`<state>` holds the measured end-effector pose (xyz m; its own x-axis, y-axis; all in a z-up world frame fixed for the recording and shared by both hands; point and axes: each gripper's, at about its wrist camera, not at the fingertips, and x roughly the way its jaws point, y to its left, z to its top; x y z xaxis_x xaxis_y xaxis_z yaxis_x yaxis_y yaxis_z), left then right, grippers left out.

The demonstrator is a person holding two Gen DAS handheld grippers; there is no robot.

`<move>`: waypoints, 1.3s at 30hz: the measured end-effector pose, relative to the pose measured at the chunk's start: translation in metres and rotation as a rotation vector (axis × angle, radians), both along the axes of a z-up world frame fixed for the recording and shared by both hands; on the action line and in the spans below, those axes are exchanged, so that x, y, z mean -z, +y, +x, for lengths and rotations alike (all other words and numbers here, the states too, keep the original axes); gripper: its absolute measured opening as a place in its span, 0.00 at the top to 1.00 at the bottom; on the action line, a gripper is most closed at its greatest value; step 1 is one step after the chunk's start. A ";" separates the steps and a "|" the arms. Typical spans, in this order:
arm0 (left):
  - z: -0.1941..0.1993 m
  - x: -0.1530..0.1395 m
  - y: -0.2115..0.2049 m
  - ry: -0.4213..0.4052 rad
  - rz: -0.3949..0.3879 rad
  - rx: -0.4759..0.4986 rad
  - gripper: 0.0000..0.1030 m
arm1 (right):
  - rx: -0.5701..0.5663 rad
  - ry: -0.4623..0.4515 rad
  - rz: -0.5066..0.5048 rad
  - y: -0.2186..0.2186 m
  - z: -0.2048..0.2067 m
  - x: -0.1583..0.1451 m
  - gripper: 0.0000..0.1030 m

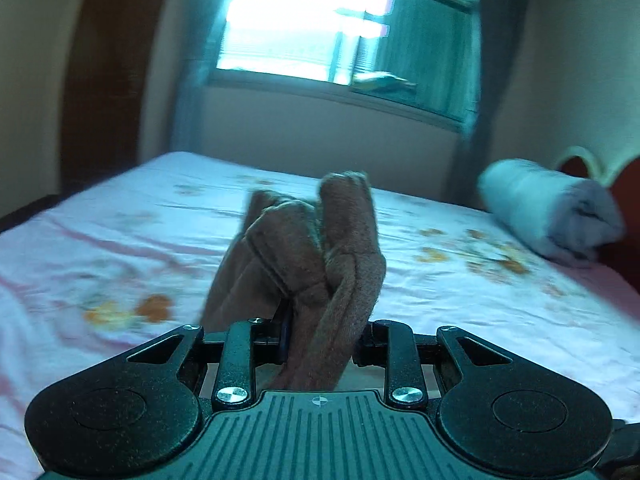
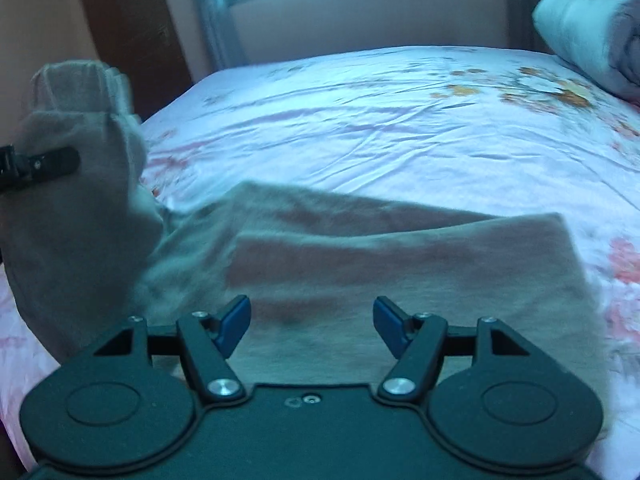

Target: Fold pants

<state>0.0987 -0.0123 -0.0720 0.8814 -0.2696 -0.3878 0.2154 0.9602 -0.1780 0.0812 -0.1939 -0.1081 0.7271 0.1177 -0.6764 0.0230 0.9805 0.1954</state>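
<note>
The brown pants (image 2: 400, 264) lie partly flat on the floral bed sheet (image 2: 360, 120) in the right wrist view. My left gripper (image 1: 320, 340) is shut on a bunched end of the pants (image 1: 312, 248) and holds it up above the bed. That raised end (image 2: 80, 200) shows at the left of the right wrist view, with the left gripper's finger (image 2: 44, 168) clamped on it. My right gripper (image 2: 310, 320) is open and empty, just above the flat part of the pants, blue pads (image 2: 234, 322) apart.
A rolled white blanket (image 1: 548, 212) lies at the bed's far right by a red headboard (image 1: 624, 192). It also shows in the right wrist view (image 2: 588, 28). A window (image 1: 320, 24) with curtains and a brown door (image 1: 104, 80) stand beyond the bed.
</note>
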 end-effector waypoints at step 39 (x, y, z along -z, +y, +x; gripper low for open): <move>-0.130 0.015 -0.168 -0.057 0.416 0.512 0.15 | 0.130 0.096 0.296 -0.138 -0.011 -0.025 0.41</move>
